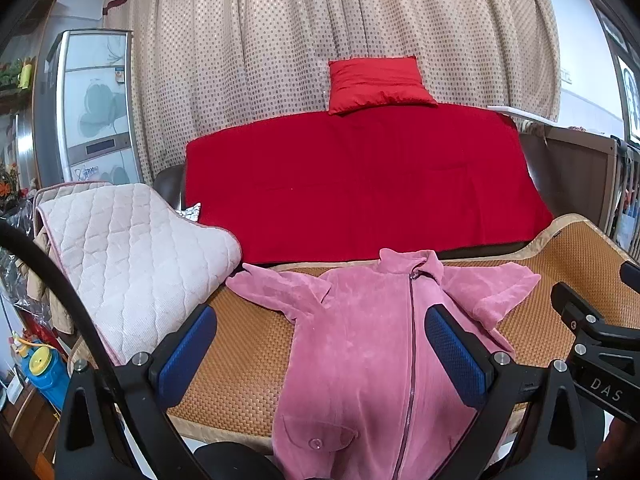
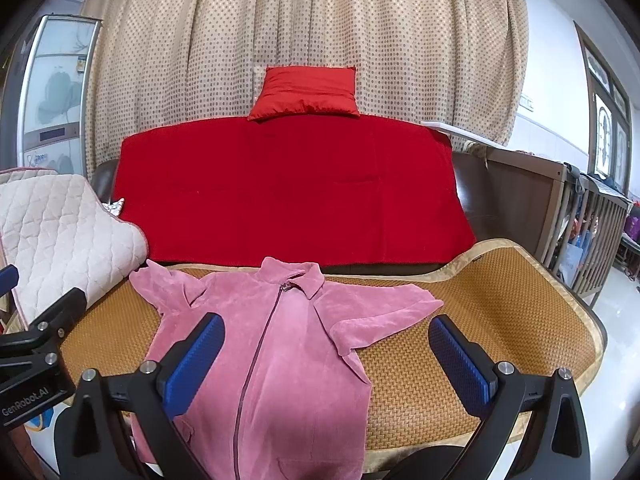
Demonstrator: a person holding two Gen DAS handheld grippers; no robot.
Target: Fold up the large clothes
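A pink fleece zip-up jacket (image 1: pixel 360 344) lies flat and face up on a woven orange mat (image 1: pixel 248 344), collar toward the sofa, sleeves spread to both sides. It also shows in the right wrist view (image 2: pixel 280 344) on the mat (image 2: pixel 480 312). My left gripper (image 1: pixel 320 340) is open and empty, hovering above the jacket's lower body. My right gripper (image 2: pixel 326 344) is open and empty, above the jacket's right side and sleeve. The jacket's hem hangs over the mat's near edge, hidden behind the grippers.
A folded quilted beige blanket (image 1: pixel 132 264) lies on the mat's left end. Behind it stands a sofa with a red cover (image 1: pixel 360 184) and a red cushion (image 1: pixel 376 82). A wooden crib (image 2: pixel 580 224) stands at the right. The right gripper's body (image 1: pixel 600 352) shows at the left view's right edge.
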